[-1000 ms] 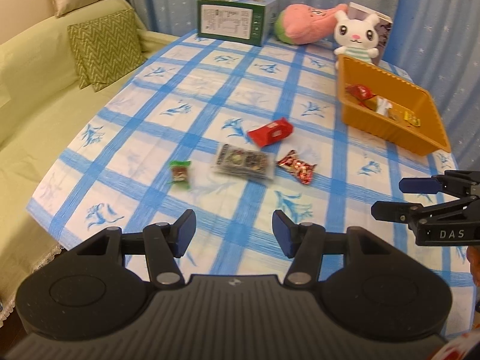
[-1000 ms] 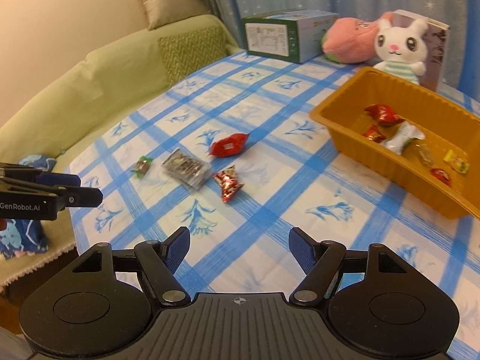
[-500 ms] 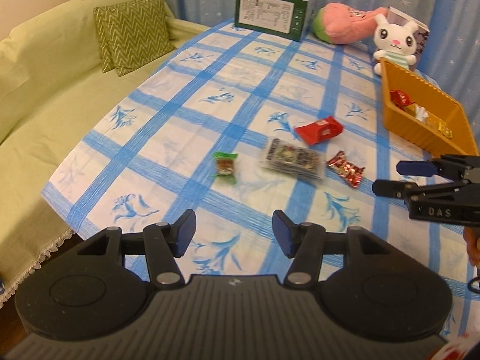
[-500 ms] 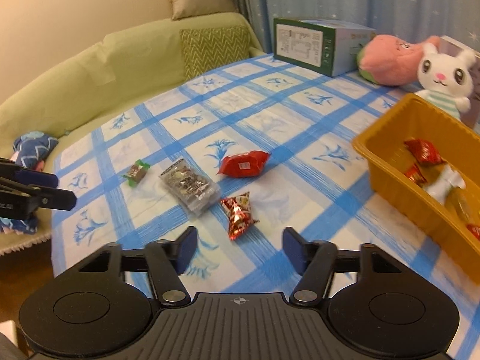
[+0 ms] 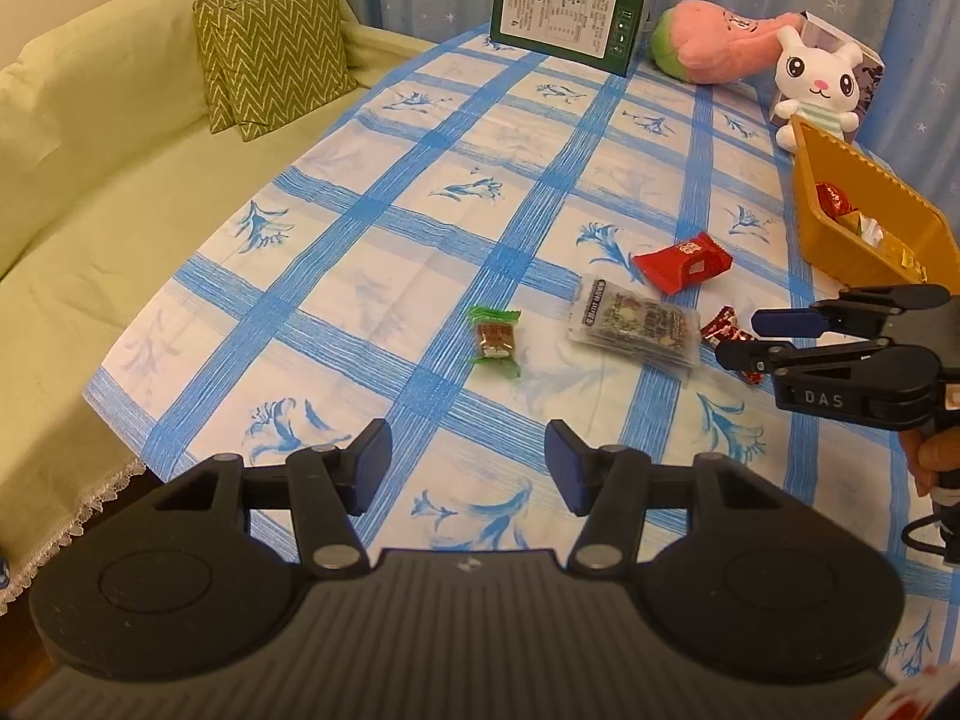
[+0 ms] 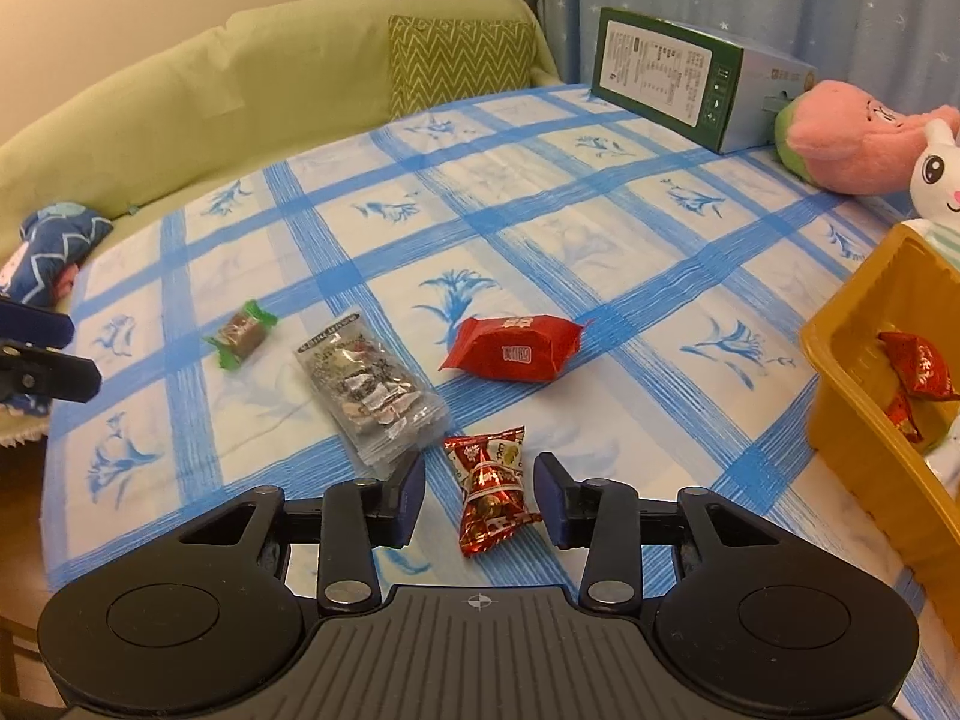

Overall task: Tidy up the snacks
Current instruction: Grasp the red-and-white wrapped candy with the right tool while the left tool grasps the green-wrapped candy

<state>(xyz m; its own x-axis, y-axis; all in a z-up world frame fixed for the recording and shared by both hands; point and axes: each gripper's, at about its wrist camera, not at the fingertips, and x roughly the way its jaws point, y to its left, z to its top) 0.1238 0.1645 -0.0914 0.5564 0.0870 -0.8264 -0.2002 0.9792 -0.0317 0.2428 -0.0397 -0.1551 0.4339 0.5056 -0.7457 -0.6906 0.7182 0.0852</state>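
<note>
A small red patterned candy (image 6: 489, 495) lies on the checked tablecloth between the fingers of my right gripper (image 6: 479, 480). Its jaws are closing and the pads still stand clear of the wrapper. Beyond it lie a clear packet (image 6: 372, 399), a red packet (image 6: 513, 348) and a green-wrapped candy (image 6: 240, 333). The yellow bin (image 6: 852, 384) at the right holds several sweets. My left gripper (image 5: 467, 450) hovers open and empty over the cloth, short of the green-wrapped candy (image 5: 495, 336). From there the right gripper (image 5: 741, 337) shows side-on at the right, over the red patterned candy (image 5: 723, 330).
At the table's far end stand a green box (image 5: 567, 15), a pink plush (image 5: 720, 45) and a white rabbit plush (image 5: 816, 87). A green sofa with a zigzag cushion (image 5: 270, 54) borders the table's left edge. A blue cloth bundle (image 6: 51, 246) lies on the sofa.
Both grippers have moved forward and down toward the snacks. The right gripper has come down around the red patterned candy and its jaws have narrowed. The left jaws are unchanged.
</note>
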